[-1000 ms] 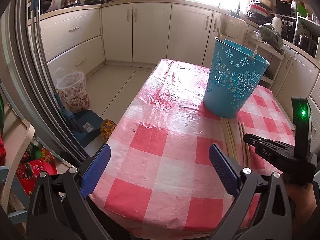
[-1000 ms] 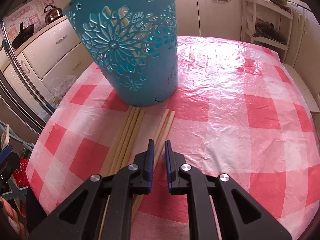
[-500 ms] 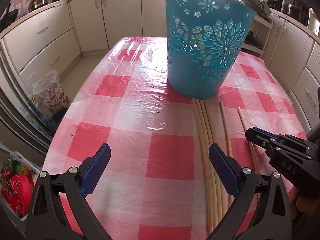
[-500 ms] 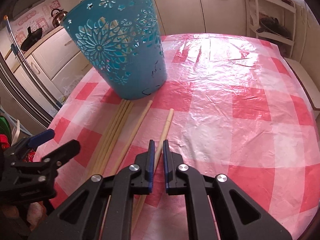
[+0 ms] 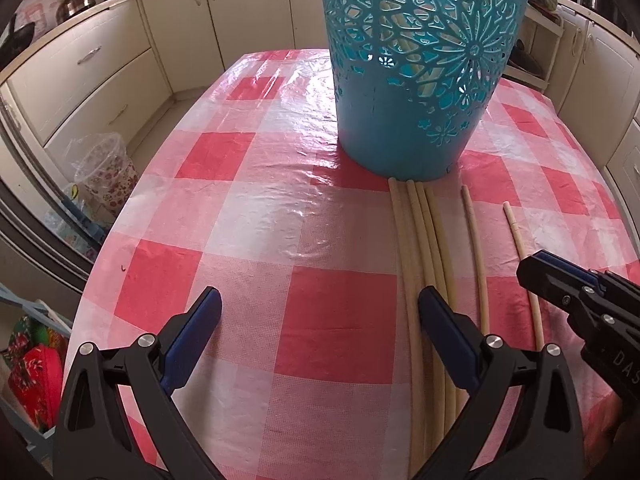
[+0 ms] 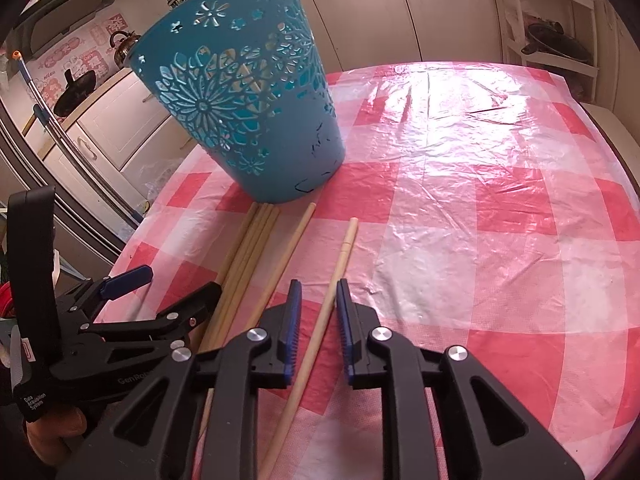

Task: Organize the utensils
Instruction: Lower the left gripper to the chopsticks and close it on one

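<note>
The left hand-held gripper hovers low over the desk with its jaws spread wide and nothing between them; its right finger sits over the bundle of four chopsticks, which lie side by side, touching one another, their far ends just at the foot of the blue perforated basket. Pale sticks show through the basket's cut-outs, so some utensils appear to be stowed already. To the right of the bundle lies a lone chopstick, apart from it, and further right again the rightmost chopstick, also on its own. The right hand-held gripper is down at this last chopstick with its jaws partly parted, one blue pad on each side of the shaft; neither pad looks to be touching it yet, though contact cannot be ruled out from this angle. Judgement: the step in hand is the pick-up of the rightmost chopstick. To do it well, the gripper should be kept square to the shaft, lowered until the pads reach the glossy checked covering, then closed squarely so the thin round stick does not roll or pivot out. A grip nearer mid-length would limit droop on the lift. The basket stands near; the stick should be tipped upright before release over its rim.
</note>
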Motion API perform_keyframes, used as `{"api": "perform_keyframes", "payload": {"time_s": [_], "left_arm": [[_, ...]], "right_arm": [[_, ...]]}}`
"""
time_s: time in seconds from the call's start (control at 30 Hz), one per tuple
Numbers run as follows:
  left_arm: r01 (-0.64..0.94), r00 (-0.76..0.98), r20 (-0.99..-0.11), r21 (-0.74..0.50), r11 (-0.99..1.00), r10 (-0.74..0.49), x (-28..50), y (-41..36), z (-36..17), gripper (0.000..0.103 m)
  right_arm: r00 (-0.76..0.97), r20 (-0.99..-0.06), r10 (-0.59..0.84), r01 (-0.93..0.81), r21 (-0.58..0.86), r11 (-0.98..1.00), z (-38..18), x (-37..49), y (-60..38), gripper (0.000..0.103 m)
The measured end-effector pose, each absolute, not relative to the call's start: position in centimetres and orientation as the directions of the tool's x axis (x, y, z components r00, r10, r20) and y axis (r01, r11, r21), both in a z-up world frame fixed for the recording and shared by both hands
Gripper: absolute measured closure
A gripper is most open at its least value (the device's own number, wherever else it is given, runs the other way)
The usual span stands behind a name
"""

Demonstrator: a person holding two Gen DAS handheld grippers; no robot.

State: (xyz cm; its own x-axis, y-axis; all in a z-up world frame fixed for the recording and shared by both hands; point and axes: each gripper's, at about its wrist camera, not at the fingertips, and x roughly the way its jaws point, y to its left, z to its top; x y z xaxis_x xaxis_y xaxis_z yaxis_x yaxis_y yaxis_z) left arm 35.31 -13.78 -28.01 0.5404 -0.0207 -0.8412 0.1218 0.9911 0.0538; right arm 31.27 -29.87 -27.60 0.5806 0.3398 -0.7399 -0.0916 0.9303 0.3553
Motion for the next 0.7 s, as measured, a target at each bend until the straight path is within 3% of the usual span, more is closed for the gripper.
{"api": "perform_keyframes", "payload": {"time_s": [0.13,0.33,0.4,0.47,0.63,0.7], "left_arm": [[0.149,0.545,-0.838,0.082,0.985,-0.013,35.4,-14.4,-27.7,0.015],[0.195,0.557,-0.826,0.035,0.98,-0.081,34.9,-14.2,-27.3,0.055],[0.214,0.558,-0.824,0.03,0.976,-0.097,34.3,-14.0,-27.2,0.075],[0.237,0.549,-0.827,0.014,0.971,-0.122,33.8,-13.4,-27.0,0.083],[0.274,0.503,-0.845,-0.044,0.961,-0.182,33.9,-12.0,-26.9,0.083],[0.253,0.499,-0.849,-0.049,0.966,-0.174,34.9,-11.6,-26.9,0.07]], "right_arm": [[0.581,-0.74,0.339,-0.091,0.356,0.93,-27.6,31.3,-29.8,0.084],[0.584,-0.746,0.319,-0.091,0.33,0.94,-27.6,31.4,-29.4,0.084],[0.587,-0.756,0.29,-0.098,0.289,0.952,-27.5,31.3,-28.9,0.084],[0.587,-0.764,0.267,-0.115,0.248,0.962,-27.4,31.2,-28.1,0.085],[0.582,-0.768,0.269,-0.133,0.236,0.963,-27.3,30.8,-28.2,0.086],[0.579,-0.77,0.268,-0.104,0.257,0.961,-27.5,31.4,-28.8,0.085]]}}
